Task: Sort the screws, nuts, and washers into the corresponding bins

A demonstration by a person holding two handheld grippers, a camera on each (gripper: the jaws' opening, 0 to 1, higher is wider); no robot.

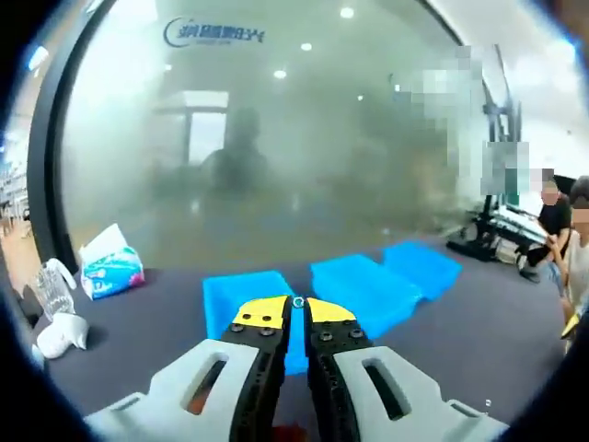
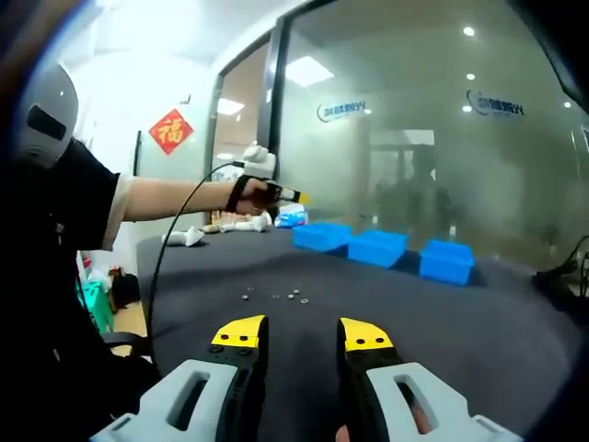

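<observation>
Frosted glass walls with a blue logo close off the far side of a dark grey table [image 2: 460,313], and ceiling lights reflect in the panes.

Seen from the left gripper view, the left gripper [image 1: 298,307] has its yellow-tipped jaws drawn almost together, with a small round bit, a washer or nut [image 1: 298,302], pinched at the tips. Straight ahead of those tips sits the first of three blue bins [image 1: 247,299]; the second bin [image 1: 364,290] and third bin [image 1: 421,267] run off to its right. Far to the left of the jaws lie a tissue pack [image 1: 111,265] and some white crumpled things [image 1: 57,308].

From the right gripper view, the right gripper [image 2: 299,333] holds its jaws apart with nothing between them. Just ahead of its tips a small scatter of screws, nuts and washers [image 2: 276,296] lies loose on the table. Beyond that stand the same bins in a row, well away from the tips. Up and to the left, a person's hand [image 2: 247,195] carries the left gripper in the air above the table, near the leftmost bin.
</observation>
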